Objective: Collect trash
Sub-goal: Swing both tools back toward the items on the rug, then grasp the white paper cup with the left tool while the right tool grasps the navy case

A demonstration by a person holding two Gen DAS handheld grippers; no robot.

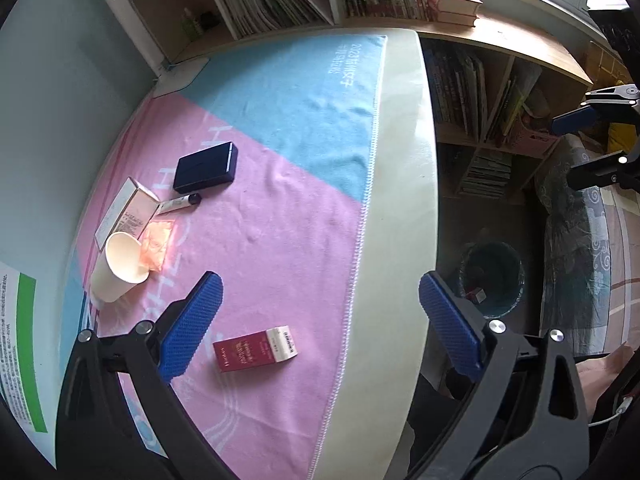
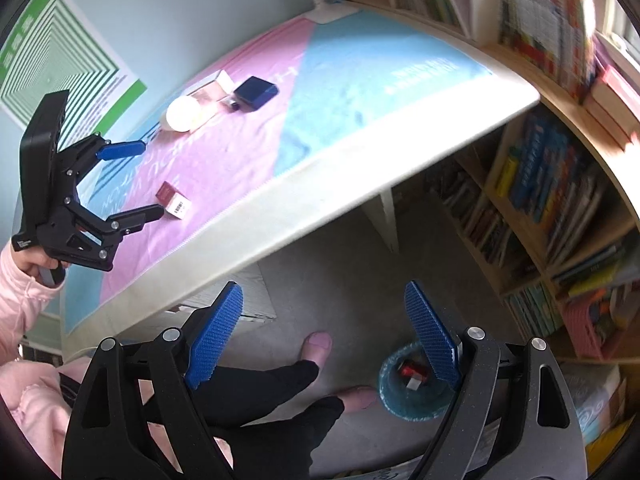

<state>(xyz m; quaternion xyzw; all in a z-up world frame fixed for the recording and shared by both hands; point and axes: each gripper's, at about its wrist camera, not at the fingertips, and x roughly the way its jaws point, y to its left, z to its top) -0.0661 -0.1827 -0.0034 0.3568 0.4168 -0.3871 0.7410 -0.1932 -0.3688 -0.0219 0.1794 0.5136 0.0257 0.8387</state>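
Note:
My left gripper (image 1: 318, 292) hangs open over the pink part of the cloth, nothing between its blue pads. A red and white box (image 1: 256, 350) lies just below its fingertips. Further left, a paper cup (image 1: 116, 268) lies on its side by an orange wrapper (image 1: 158, 246), a pink carton (image 1: 128, 212), a small tube (image 1: 180, 202) and a navy box (image 1: 206, 168). My right gripper (image 2: 324, 292) is open and empty beyond the table's edge, above the floor. A blue-lined bin (image 2: 412, 392) with a red item inside stands under its right finger.
The round white table (image 1: 404, 200) carries a pink and blue cloth. Bookshelves (image 2: 552, 184) curve behind and to the right of it. The person's feet (image 2: 318, 346) and dark trousers are on the floor beside the bin. A pink sleeve (image 2: 20, 300) holds the left gripper (image 2: 150, 179).

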